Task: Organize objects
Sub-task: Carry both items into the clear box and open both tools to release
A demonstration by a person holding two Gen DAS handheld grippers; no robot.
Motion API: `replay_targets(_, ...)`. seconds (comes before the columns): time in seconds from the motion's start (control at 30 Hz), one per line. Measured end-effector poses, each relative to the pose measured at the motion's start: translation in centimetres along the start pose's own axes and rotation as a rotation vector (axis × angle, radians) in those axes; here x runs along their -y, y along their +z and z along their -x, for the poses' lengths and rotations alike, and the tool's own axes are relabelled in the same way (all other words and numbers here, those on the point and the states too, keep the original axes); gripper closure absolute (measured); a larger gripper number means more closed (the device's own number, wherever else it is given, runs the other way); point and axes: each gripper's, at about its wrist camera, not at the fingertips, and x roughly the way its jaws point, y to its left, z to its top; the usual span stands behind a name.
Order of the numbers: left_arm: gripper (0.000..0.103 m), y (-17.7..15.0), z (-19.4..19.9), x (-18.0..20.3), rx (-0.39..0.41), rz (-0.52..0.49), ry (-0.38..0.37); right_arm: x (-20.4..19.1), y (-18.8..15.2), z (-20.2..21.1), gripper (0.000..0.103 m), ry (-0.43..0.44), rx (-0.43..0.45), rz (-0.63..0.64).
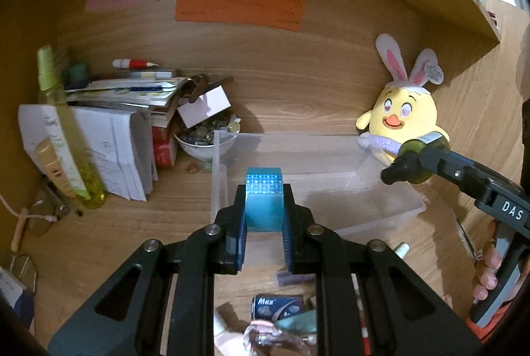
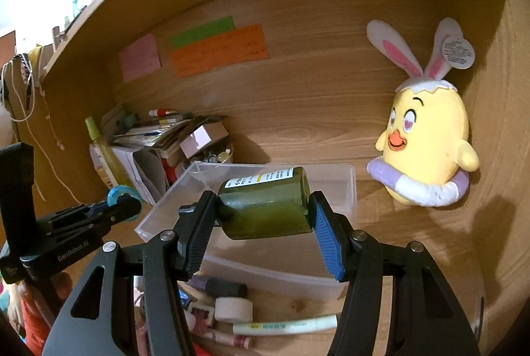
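Fingers of both grippers are loaded: left (image 1: 265, 207) grips blue tape (image 1: 264, 190), right (image 2: 265, 217) clamps a green bottle (image 2: 265, 207) lying crosswise; clear bin (image 2: 344, 190) waits at 12 o'clock.

Home desk nook: plush chick (image 2: 427, 137), papers (image 1: 109, 137)

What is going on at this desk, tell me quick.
A person is tidying desk clutter with two handheld grippers. The left gripper holds a blue tape roll at the near-left edge of the clear plastic bin. The right gripper clamps a dark green bottle on its side above the bin. More pens and tape lie in front of it.
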Motion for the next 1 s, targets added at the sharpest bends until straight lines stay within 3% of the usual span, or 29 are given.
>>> replay_targets(0.57, 0.085, 0.8, -6.8, 0.4, -0.185, -0.051, -0.048, 1.3, -1.2, -8.0, 0.049, -0.038, -0.182, 0.004)
replay_targets(1.0, 0.085, 0.7, -10.2, 1.4, -0.307, -0.118, -0.087, 0.4, -2.2, -10.2, 0.049, -0.105, -0.246, 0.093)
